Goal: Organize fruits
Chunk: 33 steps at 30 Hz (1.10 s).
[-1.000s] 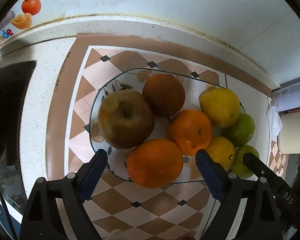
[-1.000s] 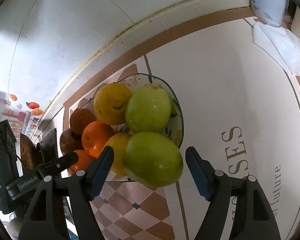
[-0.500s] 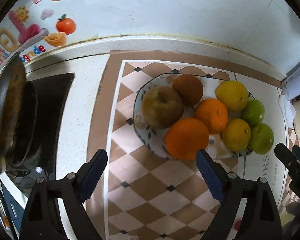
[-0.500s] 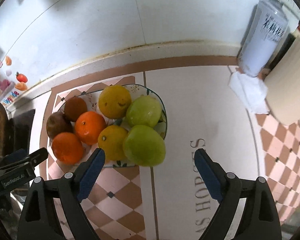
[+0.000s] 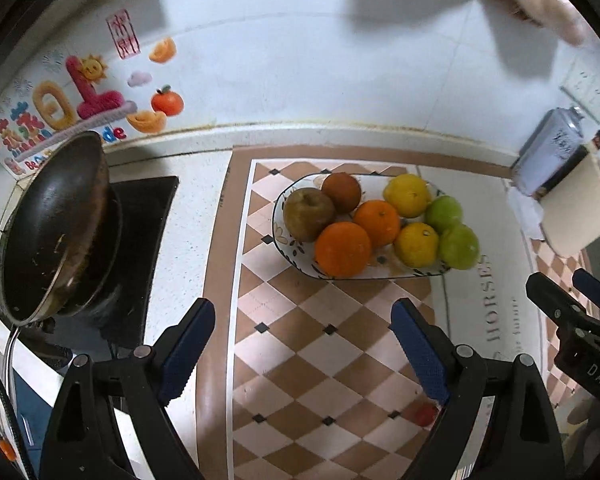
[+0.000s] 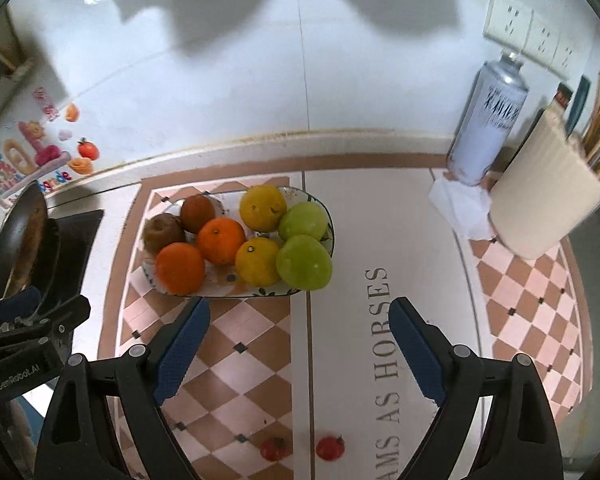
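The oval plate point(image 5: 278, 216) sits ahead of both pairs of jaws, well beyond the tips, its long axis running left to right across the checked mat point(image 5: 300, 352). On it, from left to right, lie a brown apple point(image 5: 308, 213) and a dark brownish fruit point(image 5: 341, 192) whose kind I can't make out, two oranges point(image 5: 343, 249), two yellow citrus point(image 6: 262, 208) and two green fruits point(image 6: 303, 262).

The near green one overhangs the plate's right end, hiding the rim there.

The left gripper point(image 5: 302, 342) has its jaws spread wide with nothing between them. The right gripper point(image 6: 299, 340) is likewise parted and empty.

Close under the right jaws lie two small red fruits point(image 6: 330, 447), perhaps cherry tomatoes. From the left wrist only one shows, half hidden behind the right-hand finger.

Far left of the jaws a dark pan point(image 5: 56, 224) is cut off by the frame edge.
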Motion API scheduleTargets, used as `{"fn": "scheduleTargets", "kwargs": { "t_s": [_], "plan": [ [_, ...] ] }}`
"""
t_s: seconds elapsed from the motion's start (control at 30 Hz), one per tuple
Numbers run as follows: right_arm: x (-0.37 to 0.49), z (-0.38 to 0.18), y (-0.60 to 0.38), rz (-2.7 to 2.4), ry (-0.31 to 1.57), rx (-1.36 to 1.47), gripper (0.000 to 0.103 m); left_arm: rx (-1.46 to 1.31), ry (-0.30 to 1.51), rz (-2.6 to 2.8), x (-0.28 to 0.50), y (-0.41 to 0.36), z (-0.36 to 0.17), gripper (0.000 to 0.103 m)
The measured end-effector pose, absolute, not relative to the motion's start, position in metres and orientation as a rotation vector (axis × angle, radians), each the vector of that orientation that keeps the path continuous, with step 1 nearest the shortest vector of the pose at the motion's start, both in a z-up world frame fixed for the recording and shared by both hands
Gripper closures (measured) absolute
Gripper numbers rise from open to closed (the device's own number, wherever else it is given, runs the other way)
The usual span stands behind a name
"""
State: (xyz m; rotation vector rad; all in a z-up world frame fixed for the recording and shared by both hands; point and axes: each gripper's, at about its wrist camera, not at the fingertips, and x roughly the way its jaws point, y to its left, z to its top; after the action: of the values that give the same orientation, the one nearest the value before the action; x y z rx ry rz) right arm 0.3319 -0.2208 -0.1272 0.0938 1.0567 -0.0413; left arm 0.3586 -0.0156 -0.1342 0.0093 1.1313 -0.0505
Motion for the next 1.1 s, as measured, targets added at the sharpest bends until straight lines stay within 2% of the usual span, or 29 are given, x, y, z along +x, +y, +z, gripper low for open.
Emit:
{"fn": "scheduleTargets", "kwargs": {
  "t_s": [0.63, 0.93, 1.1],
  "plan": [
    [0.22, -0.025, -0.218, -0.021, 0.876, 0.061, 0.01, -0.009, 0.95, -0.062, 0.262, -0.019, -0.048, 0.013],
    [0.199, -0.011, -0.22, 0.006, 0.841, 0.108, 0.01, -0.009, 0.918, -0.057, 0.244, -0.022, -0.037, 0.013],
    [0.205, -0.027, -0.232, 0.038, 0.892, 0.165, 0.008, 0.003, 0.934, -0.05, 0.247, -0.027, -0.045, 0.012]
  ]
}}
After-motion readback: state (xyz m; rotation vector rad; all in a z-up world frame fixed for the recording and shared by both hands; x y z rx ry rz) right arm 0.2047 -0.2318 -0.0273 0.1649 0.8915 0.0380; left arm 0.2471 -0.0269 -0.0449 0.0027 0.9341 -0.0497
